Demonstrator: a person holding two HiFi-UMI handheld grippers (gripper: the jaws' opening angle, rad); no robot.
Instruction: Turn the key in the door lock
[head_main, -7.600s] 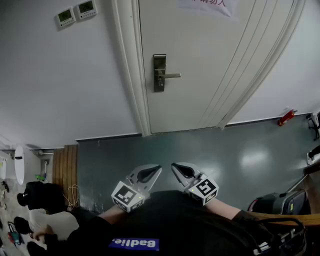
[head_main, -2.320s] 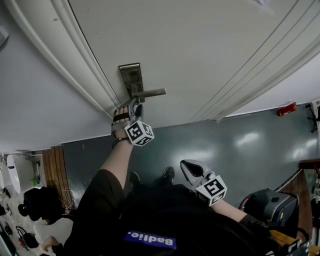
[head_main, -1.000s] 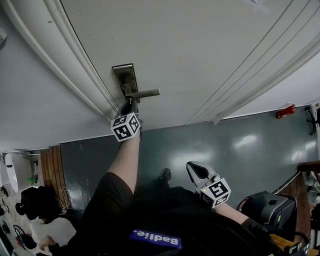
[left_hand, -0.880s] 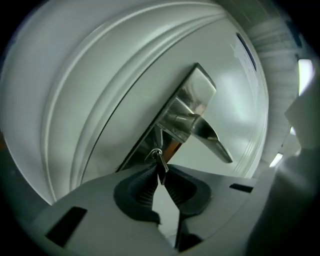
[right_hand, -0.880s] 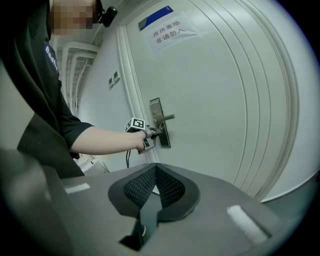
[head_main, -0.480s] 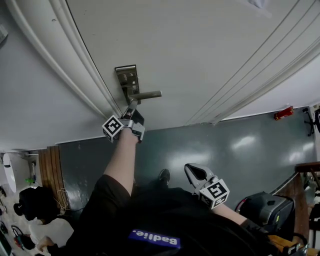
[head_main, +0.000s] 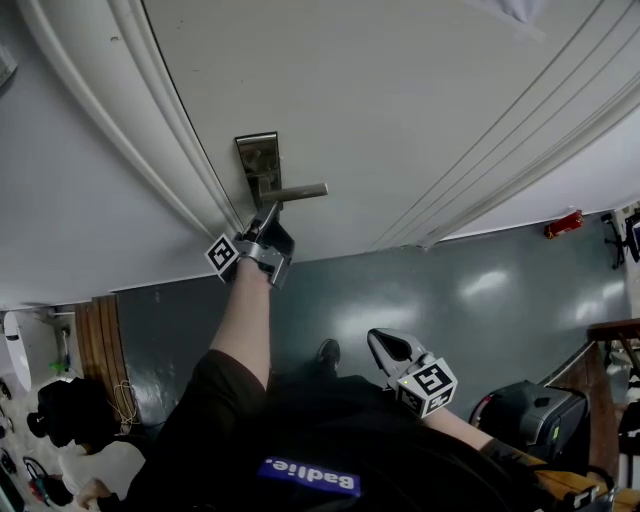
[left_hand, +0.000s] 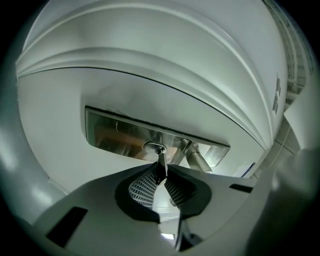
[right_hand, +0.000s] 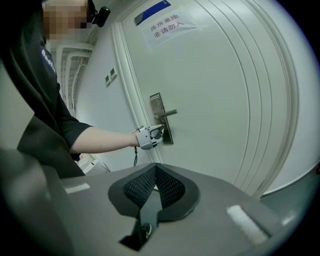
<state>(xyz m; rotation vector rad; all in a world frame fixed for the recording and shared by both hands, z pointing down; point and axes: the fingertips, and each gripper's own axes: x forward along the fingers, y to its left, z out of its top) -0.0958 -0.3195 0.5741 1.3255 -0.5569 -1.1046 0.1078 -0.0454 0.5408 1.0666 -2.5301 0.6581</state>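
The left tool (left_hand: 161, 175) pinches the key (left_hand: 161, 158), which sits in the lock plate (left_hand: 120, 136) at 12 o'clock from its tips; its jaws are easing apart. Squeeze firmly and roll about the key's own axis, without sideways pull. The right tool (right_hand: 156, 170) hangs closed and empty.

Slim metal key (left_hand: 161, 160) seated in the keyhole (left_hand: 154, 148); lock plate (left_hand: 112, 134) brushed steel

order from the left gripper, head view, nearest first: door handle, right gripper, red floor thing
1. door handle: just above left gripper, whose jaws are opening on the key
2. right gripper: lower right
3. red thing: far right, on floor
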